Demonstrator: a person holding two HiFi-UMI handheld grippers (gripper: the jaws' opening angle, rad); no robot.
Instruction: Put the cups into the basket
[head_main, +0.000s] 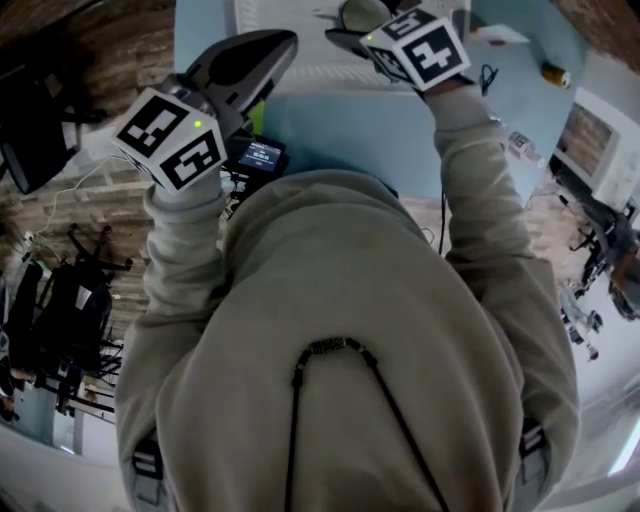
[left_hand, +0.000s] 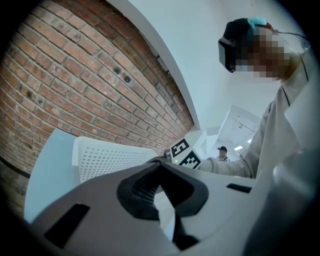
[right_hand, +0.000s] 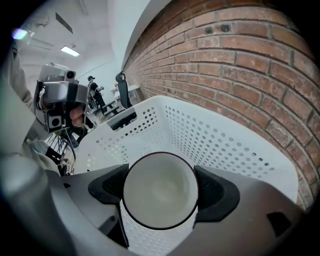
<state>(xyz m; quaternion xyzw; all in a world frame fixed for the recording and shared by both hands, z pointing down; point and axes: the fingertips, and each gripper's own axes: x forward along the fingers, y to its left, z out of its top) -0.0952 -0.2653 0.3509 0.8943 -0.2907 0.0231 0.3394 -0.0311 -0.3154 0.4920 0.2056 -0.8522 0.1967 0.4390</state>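
Note:
A white cup (right_hand: 159, 190) with a dark rim sits between the pads of my right gripper (right_hand: 159, 196), which is shut on it. I look into the cup's mouth, and it hangs over the inside of the white perforated basket (right_hand: 215, 135). In the head view the right gripper (head_main: 352, 30) holds the cup (head_main: 360, 14) at the top edge, above the basket (head_main: 300, 72). My left gripper (left_hand: 161, 167) is tilted upward with its jaws shut and nothing between them. It is beside the basket (left_hand: 107, 157), to the left in the head view (head_main: 262, 50). No other cup shows.
The basket stands on a light blue table (head_main: 330, 130) against a brick wall (right_hand: 240, 65). A small black device with a lit screen (head_main: 258, 155) lies at the table's near edge. A yellow item (head_main: 553, 73) lies at the far right. Another person (right_hand: 93, 87) stands far back.

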